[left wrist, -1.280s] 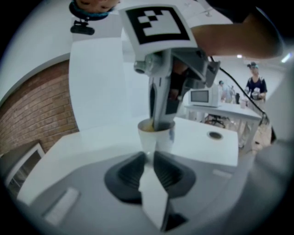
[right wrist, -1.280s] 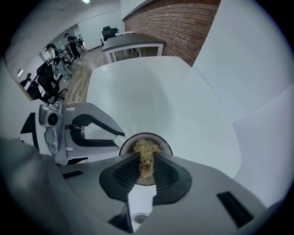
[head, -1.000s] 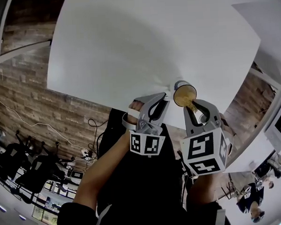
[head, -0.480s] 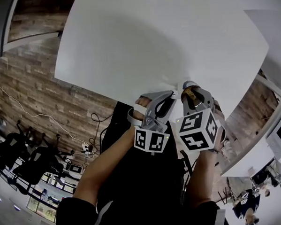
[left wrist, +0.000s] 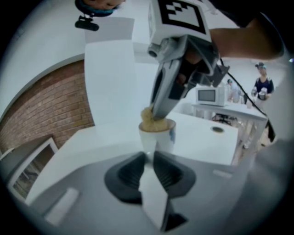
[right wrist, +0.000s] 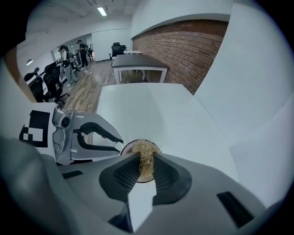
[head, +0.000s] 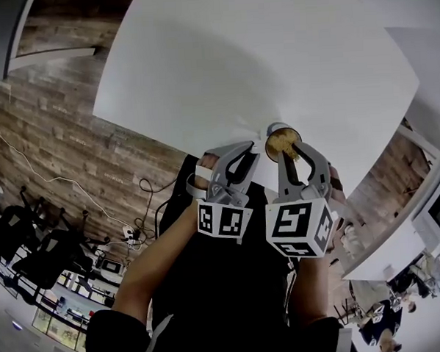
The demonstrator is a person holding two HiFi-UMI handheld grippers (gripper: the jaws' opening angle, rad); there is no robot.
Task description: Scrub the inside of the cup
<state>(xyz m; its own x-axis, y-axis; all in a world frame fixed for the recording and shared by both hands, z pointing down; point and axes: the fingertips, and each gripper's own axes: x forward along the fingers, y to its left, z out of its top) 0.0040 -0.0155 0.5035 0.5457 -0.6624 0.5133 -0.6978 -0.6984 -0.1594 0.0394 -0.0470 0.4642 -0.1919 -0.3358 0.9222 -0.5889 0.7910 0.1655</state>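
Note:
A small white cup (head: 275, 130) stands near the front edge of the white table (head: 258, 59). A tan fibrous scrubber (head: 281, 140) fills its mouth. My right gripper (head: 291, 152) points steeply down, shut on the scrubber (right wrist: 146, 160), with its tips at the cup's rim (right wrist: 159, 148). In the left gripper view the cup (left wrist: 158, 137) sits just beyond my left gripper (left wrist: 149, 156), whose jaws are closed narrowly on a thin white part of the cup's near side. The right gripper (left wrist: 161, 110) comes down into the scrubber (left wrist: 149, 120). The left gripper (right wrist: 117, 146) also reaches the cup from the left.
The table's edge runs just below the cup, with a brick wall (head: 71, 150) beneath it. Office chairs (head: 33, 255) stand on the floor at lower left. A microwave (left wrist: 210, 95) sits on a far counter, and people stand in the distance.
The right gripper swung over the cup, briefly hiding it behind its marker cube, then tilted back. Both grippers and the cup have shifted slightly left in the head view.

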